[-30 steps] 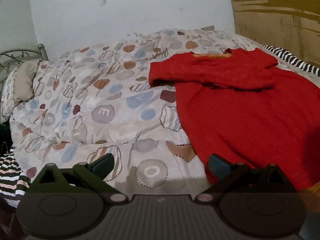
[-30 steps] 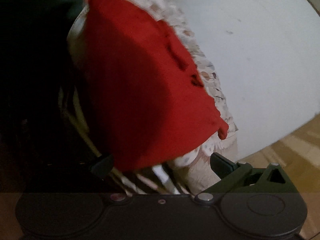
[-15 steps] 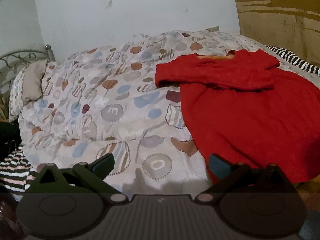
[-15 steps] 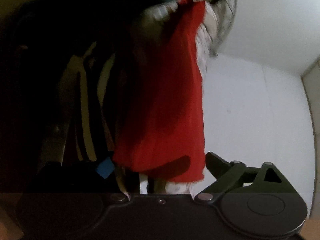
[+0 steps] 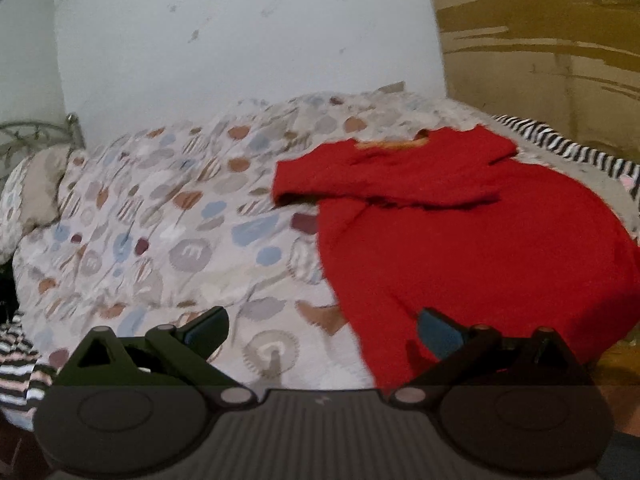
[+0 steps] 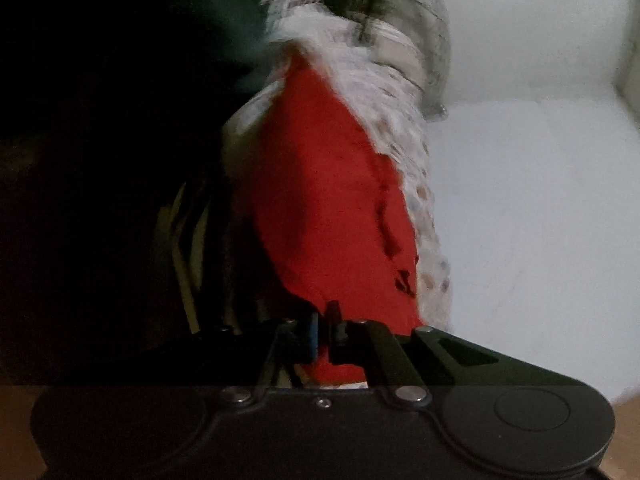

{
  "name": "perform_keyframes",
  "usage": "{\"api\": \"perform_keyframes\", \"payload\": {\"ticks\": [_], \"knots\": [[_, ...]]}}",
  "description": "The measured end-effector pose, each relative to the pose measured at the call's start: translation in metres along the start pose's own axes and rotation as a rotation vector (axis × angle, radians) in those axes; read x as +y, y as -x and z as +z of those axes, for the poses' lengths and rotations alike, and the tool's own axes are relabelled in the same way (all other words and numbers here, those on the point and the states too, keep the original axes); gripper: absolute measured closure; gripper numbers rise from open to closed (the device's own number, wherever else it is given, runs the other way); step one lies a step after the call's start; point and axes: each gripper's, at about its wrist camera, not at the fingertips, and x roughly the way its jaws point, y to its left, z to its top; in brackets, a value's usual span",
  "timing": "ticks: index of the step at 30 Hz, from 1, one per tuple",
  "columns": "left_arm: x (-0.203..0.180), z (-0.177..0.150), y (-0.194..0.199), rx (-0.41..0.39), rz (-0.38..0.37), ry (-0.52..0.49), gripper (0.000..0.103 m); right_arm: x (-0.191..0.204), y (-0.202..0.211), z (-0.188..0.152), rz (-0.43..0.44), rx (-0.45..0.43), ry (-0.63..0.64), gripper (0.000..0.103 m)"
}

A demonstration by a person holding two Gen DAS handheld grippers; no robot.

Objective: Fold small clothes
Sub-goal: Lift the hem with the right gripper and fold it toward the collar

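Note:
A red garment [image 5: 460, 240] lies spread on the bed's right half, one sleeve folded across its chest. My left gripper [image 5: 320, 328] hovers open over the bed's near edge. Its right finger sits above the garment's lower left hem and nothing is between its jaws. In the blurred right wrist view the same red garment [image 6: 328, 208] stretches away from my right gripper [image 6: 325, 332]. Those jaws are closing to a thin slit, with red cloth pinched at the fingertips.
A patterned bedspread [image 5: 180, 220] covers the bed, with a pillow [image 5: 40, 184] and a metal headboard [image 5: 24, 132] at the left. Striped cloth [image 5: 560, 148] lies behind the garment, and more striped cloth [image 5: 20, 368] hangs at the lower left. A white wall [image 5: 240, 40] stands behind.
The right gripper's jaws went from wide open to nearly together on the red cloth, and its view swung and rolled. The left gripper drifted slightly, still open.

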Motion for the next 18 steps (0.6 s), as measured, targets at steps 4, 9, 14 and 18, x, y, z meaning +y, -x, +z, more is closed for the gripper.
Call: {"api": "perform_keyframes", "payload": {"ticks": [4,9,14,18], "knots": [[-0.014,0.0,0.003,-0.039,-0.039,-0.027,0.0,-0.065,0.009,0.031,0.025,-0.005,-0.25,0.1],[-0.026,-0.001,0.006,-0.062,-0.102,-0.032,0.0,-0.147,0.0,0.051,0.074,-0.001,-0.535,0.101],[-0.03,-0.007,0.014,-0.092,-0.16,-0.037,0.0,-0.215,-0.022,0.055,0.135,0.044,-0.785,0.101],[-0.041,-0.01,0.024,-0.114,-0.201,-0.012,0.0,-0.241,-0.033,0.051,0.15,0.046,-0.875,0.101]]}}
